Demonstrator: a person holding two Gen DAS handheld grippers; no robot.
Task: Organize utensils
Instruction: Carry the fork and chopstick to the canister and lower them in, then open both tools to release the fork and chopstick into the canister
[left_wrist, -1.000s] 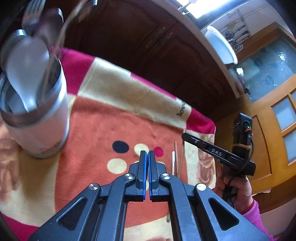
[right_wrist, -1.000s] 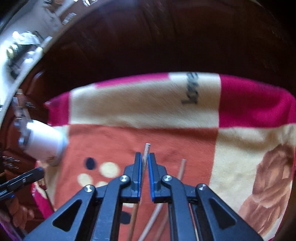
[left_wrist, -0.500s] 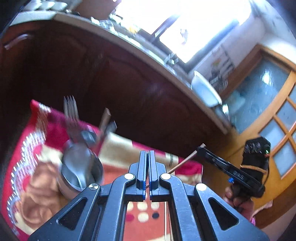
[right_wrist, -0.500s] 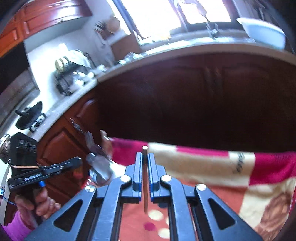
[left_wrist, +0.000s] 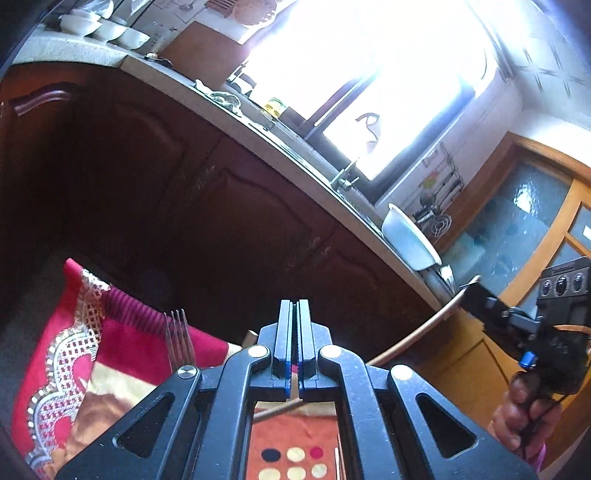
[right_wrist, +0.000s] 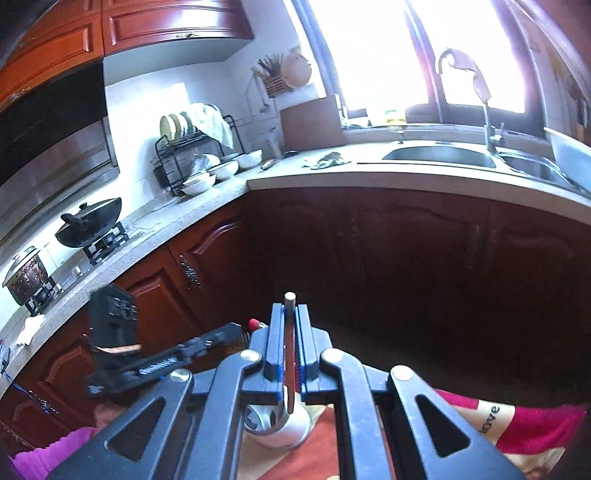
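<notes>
Pressed together with nothing between its blue-edged fingers, the left gripper (left_wrist: 294, 343) points up and away from the cloth toward the dark cabinet doors and kitchen counter. From the left wrist view, the steel fork tines (left_wrist: 179, 341) poke up at the near left over the red patterned cloth (left_wrist: 70, 354), the holder itself hidden behind the gripper frame. At the far right the right gripper (left_wrist: 471, 291) carries a slim brown wooden chopstick (left_wrist: 413, 338), which slants down and left toward the middle. A further thin stick (left_wrist: 337, 463) lies on the orange part of the cloth near the bottom edge.

From the right wrist view, the right gripper (right_wrist: 290, 343) pinches the chopstick (right_wrist: 289, 354) upright, its top end above the fingertips and its lower end hanging over the white cylindrical utensil holder (right_wrist: 284, 424) with the steel rim, which stands on the cloth just below. The left gripper (right_wrist: 207, 341) sits to the left, level and idle.

The step in hand appears to be dropping this chopstick into the holder. Next, the tip probably needs lining up inside the rim, then a lowering and a release. The right hand is held high, tilted forward; the left is raised aside.
</notes>
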